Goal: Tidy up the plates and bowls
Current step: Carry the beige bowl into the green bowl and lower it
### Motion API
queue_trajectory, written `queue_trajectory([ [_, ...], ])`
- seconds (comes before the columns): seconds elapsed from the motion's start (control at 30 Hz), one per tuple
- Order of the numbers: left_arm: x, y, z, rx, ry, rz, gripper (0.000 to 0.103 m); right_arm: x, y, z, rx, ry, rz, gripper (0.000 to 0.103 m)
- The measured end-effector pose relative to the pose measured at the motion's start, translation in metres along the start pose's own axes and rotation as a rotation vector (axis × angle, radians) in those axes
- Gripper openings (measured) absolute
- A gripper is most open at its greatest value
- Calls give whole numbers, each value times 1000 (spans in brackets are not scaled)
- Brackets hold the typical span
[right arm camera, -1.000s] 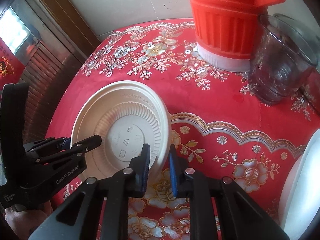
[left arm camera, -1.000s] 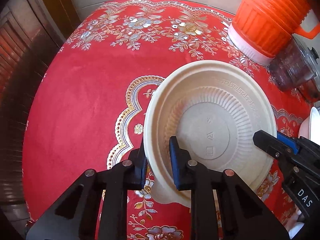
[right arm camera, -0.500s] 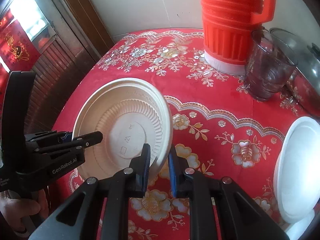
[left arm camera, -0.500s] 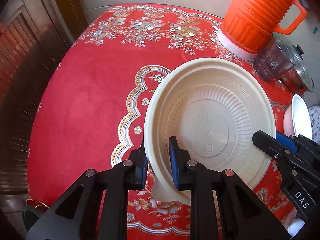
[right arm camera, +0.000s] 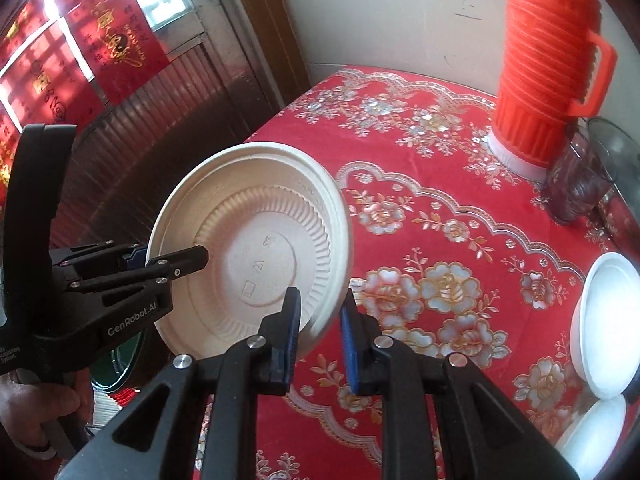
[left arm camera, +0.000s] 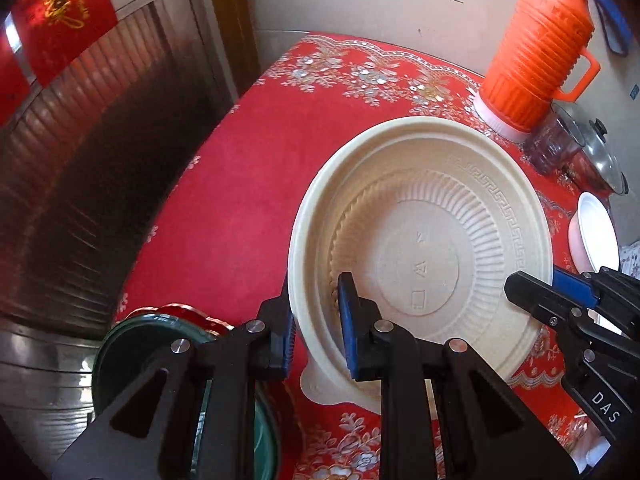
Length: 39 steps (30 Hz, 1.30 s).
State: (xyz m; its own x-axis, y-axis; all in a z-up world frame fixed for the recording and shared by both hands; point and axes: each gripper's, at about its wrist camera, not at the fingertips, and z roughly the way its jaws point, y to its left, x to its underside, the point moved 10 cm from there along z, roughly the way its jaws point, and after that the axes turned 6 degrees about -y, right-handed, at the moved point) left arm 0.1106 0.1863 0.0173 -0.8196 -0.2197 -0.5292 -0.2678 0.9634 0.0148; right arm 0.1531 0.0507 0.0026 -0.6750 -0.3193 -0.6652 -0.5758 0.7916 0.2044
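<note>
A beige ribbed disposable bowl (left arm camera: 424, 256) is held in the air above the red floral tablecloth (left arm camera: 248, 184), tilted with its inside toward the cameras. My left gripper (left arm camera: 316, 320) is shut on its left rim. My right gripper (right arm camera: 318, 330) is shut on its right rim; the bowl (right arm camera: 256, 256) shows there too. A white bowl (right arm camera: 608, 316) sits at the table's right edge, with another white dish (right arm camera: 596, 428) just below it. In the left wrist view the white bowl (left arm camera: 596, 232) stands on its pinkish base.
An orange thermos jug (left arm camera: 536, 52) stands at the back right beside a dark glass pitcher (right arm camera: 580, 184) and a glass pot lid (left arm camera: 600, 156). A green-rimmed round object (left arm camera: 132, 352) lies below the table's near left edge. Wooden shutters (left arm camera: 80, 128) stand at left.
Both grippers have lifted the beige bowl higher and pulled it back toward the table's near edge. The table now looks farther below. The grips are unchanged.
</note>
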Motion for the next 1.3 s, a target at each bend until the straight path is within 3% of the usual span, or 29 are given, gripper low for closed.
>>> queue_trajectory([
  [0.37, 52, 91, -38, -114, -4, -129, 19, 16, 98, 10, -116, 62, -172, 20],
  [0.67, 109, 148, -53, -177, 47, -231, 20, 41, 164, 30, -210, 144, -306, 20],
  [0.9, 141, 160, -42, -194, 110, -264, 21, 63, 181, 51, -209, 217, -362, 21],
  [1.3, 138, 160, -38, -197, 108, -250, 23, 64, 186, 51, -190, 226, -362, 22],
])
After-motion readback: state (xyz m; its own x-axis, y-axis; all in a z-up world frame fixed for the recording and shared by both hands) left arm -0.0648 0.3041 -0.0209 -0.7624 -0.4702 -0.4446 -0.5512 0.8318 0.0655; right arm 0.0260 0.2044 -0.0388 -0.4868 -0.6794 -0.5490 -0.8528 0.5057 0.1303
